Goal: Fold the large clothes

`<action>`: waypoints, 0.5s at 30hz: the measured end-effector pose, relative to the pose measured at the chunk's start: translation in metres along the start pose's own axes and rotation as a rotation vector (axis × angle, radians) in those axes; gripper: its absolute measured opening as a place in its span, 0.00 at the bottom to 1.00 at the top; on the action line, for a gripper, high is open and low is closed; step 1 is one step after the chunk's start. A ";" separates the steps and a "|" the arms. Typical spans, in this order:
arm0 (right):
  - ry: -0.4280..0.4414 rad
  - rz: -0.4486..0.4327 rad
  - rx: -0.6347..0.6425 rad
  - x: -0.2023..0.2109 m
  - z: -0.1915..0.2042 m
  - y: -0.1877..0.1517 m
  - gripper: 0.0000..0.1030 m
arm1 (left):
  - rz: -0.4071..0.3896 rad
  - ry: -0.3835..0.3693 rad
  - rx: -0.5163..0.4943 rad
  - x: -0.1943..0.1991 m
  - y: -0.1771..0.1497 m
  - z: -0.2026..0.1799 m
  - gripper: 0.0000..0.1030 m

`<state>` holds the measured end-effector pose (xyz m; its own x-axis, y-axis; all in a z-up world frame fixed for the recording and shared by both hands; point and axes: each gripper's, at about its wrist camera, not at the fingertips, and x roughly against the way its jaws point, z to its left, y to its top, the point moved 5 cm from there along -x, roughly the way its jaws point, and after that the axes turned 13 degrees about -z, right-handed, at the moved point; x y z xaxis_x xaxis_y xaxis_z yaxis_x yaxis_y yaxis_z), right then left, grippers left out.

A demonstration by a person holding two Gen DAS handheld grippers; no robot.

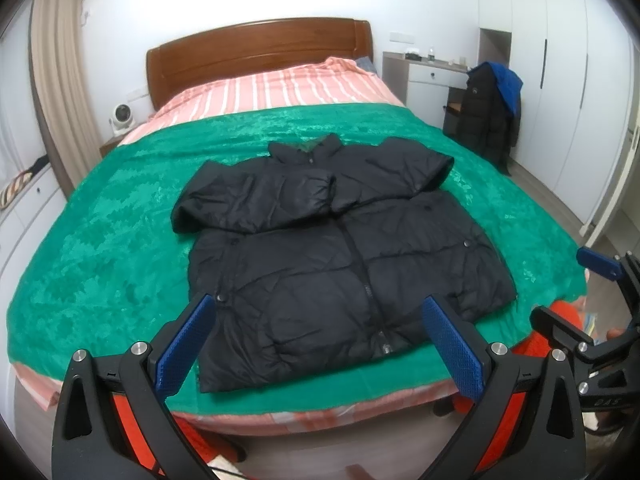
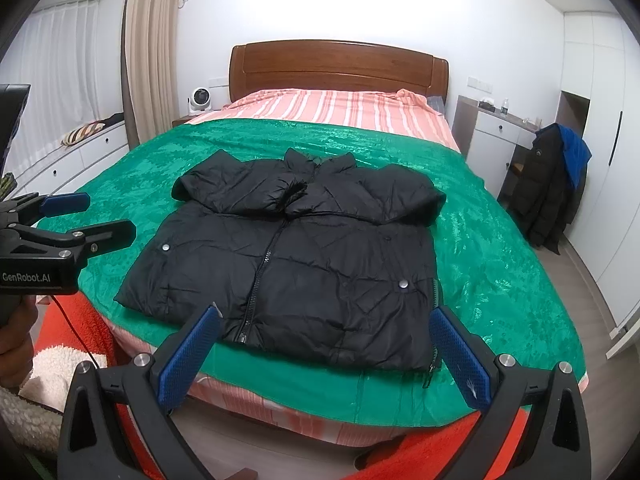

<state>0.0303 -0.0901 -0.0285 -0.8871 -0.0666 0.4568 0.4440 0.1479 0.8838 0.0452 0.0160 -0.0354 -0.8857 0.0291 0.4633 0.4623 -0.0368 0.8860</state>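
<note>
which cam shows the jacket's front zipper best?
Right wrist: the black puffer jacket's zipper runs unobstructed, teeth and pull visible. Left wrist shows the same zipper darker, with less contrast.

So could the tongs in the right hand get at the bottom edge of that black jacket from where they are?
Probably yes. The right tongs are open and empty, hanging just off the foot of the bed, and the hem of the black jacket lies flat near that edge on the green blanket, with nothing visible between them.
</note>
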 end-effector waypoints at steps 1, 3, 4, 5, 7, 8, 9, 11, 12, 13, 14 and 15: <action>0.000 -0.001 -0.001 0.000 -0.001 0.000 1.00 | -0.003 0.001 0.001 0.000 0.000 0.000 1.00; -0.001 -0.007 0.000 0.000 0.000 0.000 1.00 | -0.008 0.000 0.002 0.002 0.000 0.000 1.00; -0.001 -0.007 -0.001 0.000 -0.001 0.000 1.00 | -0.008 -0.002 0.002 0.002 -0.001 0.000 1.00; 0.000 -0.005 -0.002 0.000 -0.001 0.000 1.00 | -0.007 -0.004 0.002 0.002 -0.001 0.000 1.00; 0.002 -0.003 -0.004 0.000 -0.001 0.000 1.00 | -0.005 -0.007 0.000 0.002 -0.002 -0.001 1.00; 0.002 -0.002 -0.005 0.001 -0.001 0.000 1.00 | -0.004 -0.008 0.000 0.002 -0.002 -0.002 1.00; 0.003 -0.001 -0.005 0.001 -0.001 0.000 1.00 | -0.003 -0.009 0.001 0.002 -0.002 -0.001 1.00; 0.002 -0.003 -0.004 0.001 -0.001 0.000 1.00 | -0.002 -0.009 0.001 0.001 -0.002 -0.001 1.00; 0.002 -0.003 -0.005 0.000 -0.001 0.000 1.00 | -0.001 -0.009 0.001 0.001 -0.002 -0.002 1.00; 0.003 -0.003 -0.005 0.001 -0.001 0.000 1.00 | 0.000 -0.008 0.002 0.001 -0.002 -0.002 1.00; 0.003 -0.002 -0.005 0.001 -0.001 0.000 1.00 | 0.001 -0.009 0.003 0.001 -0.002 -0.002 1.00; 0.003 -0.001 -0.005 0.001 -0.001 0.000 1.00 | 0.002 -0.010 0.003 0.001 -0.002 -0.002 1.00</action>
<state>0.0294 -0.0908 -0.0286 -0.8873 -0.0701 0.4559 0.4435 0.1424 0.8849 0.0432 0.0139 -0.0366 -0.8842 0.0387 0.4655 0.4644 -0.0344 0.8850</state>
